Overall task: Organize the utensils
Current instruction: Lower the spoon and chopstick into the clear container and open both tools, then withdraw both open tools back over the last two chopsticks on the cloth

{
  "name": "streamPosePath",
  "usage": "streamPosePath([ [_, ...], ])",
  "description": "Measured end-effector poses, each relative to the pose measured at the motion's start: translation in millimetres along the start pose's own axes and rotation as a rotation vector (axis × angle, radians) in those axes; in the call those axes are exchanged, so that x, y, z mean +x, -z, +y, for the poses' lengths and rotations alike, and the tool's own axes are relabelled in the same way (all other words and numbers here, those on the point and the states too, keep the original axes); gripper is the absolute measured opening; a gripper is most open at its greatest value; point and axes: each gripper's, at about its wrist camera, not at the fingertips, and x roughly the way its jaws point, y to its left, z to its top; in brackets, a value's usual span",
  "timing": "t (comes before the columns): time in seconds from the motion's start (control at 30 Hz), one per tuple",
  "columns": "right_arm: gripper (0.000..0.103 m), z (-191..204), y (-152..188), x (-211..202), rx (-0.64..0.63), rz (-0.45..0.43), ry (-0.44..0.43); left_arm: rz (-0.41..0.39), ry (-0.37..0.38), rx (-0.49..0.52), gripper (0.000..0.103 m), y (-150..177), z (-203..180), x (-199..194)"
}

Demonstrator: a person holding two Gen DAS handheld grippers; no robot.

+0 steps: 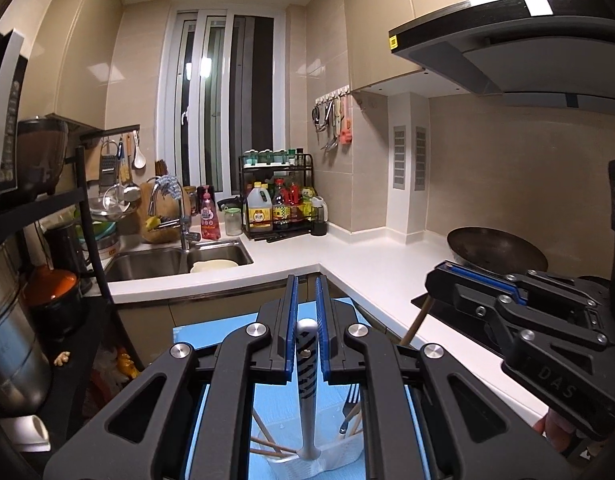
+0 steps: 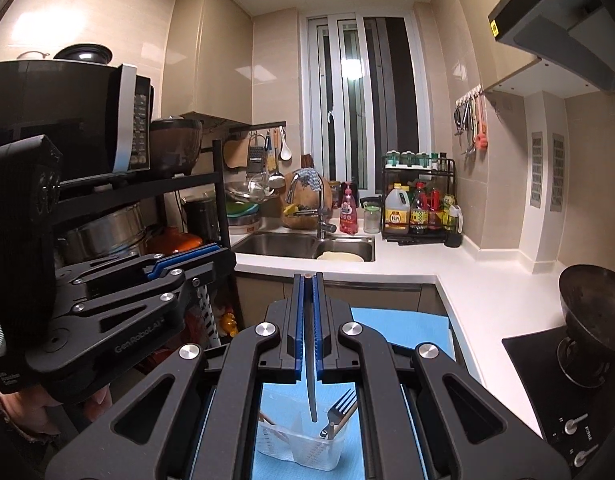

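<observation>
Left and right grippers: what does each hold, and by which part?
Left gripper clamps a patterned metal utensil handle at its upper end; right gripper pinches a thin dark utensil likewise.

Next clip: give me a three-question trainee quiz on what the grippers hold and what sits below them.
1. True or false: the left gripper is empty.
2. What hangs from the right gripper: A a fork, B a thin dark utensil, C a sponge?
3. What metal utensil stands in the clear holder?
Key: 1 false, it is shut on a silver handle; 2 B; 3 a fork.
</observation>
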Motion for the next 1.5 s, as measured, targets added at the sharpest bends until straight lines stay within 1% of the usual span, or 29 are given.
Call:
streamPosePath([
  [0.1, 0.004, -4, 13, 13, 0.006, 0.029, 0.005, 0.018, -0.013, -0.009, 0.009, 14, 3, 18],
  [0.3, 0.004, -15, 35, 30, 0.031, 0.075, 0.008, 0.053, -0.028, -0.023, 0.009, 38, 7, 42],
  [0.47, 0.004, -19, 54, 41, 0.038, 0.120, -0.004, 0.100, -0.032, -0.024, 0.009, 53, 9, 53],
  [0.53, 0.006, -17, 62, 47, 0.030, 0.153, -0.015, 0.125, -0.051, -0.025, 0.010, 59, 10, 55],
  [0.57, 0.007, -16, 65, 48, 0.022, 0.164, -0.015, 0.138, -0.061, -0.024, 0.012, 62, 11, 55],
  [0.6, 0.010, -14, 67, 48, 0.013, 0.172, -0.014, 0.147, -0.074, -0.025, 0.019, 63, 12, 54],
  [0.63, 0.025, -13, 70, 48, -0.003, 0.179, -0.008, 0.154, -0.093, -0.033, 0.048, 64, 14, 51],
  [0.67, 0.042, -11, 72, 47, -0.012, 0.175, -0.001, 0.142, -0.114, -0.049, 0.076, 64, 18, 44],
  [0.7, 0.047, -10, 75, 43, -0.018, 0.162, 0.007, 0.111, -0.138, -0.062, 0.082, 63, 20, 35],
  [0.73, 0.050, -10, 77, 41, -0.019, 0.155, 0.009, 0.087, -0.152, -0.063, 0.084, 62, 23, 27],
  [0.77, 0.053, -9, 78, 39, -0.019, 0.154, 0.008, 0.085, -0.157, -0.058, 0.085, 62, 25, 23],
  [0.87, 0.060, -10, 82, 34, 0.005, 0.154, 0.008, 0.099, -0.178, -0.053, 0.086, 64, 28, 13],
  [0.93, 0.063, -8, 84, 30, 0.019, 0.158, 0.008, 0.109, -0.188, -0.056, 0.087, 68, 29, 7],
  [0.97, 0.066, -7, 85, 28, 0.023, 0.161, 0.009, 0.111, -0.188, -0.062, 0.088, 70, 30, 3],
  [1.1, 0.073, 1, 93, 12, 0.034, 0.177, 0.007, 0.125, -0.183, -0.092, 0.090, 79, 31, -11],
  [1.23, 0.075, 10, 106, -9, 0.041, 0.184, 0.001, 0.141, -0.193, -0.095, 0.093, 93, 26, -26],
  [1.43, 0.077, 25, 136, -47, 0.066, 0.208, 0.007, 0.170, -0.193, -0.134, 0.093, 120, 19, -60],
  [1.5, 0.078, 29, 147, -60, 0.076, 0.217, 0.008, 0.179, -0.195, -0.138, 0.094, 130, 16, -71],
])
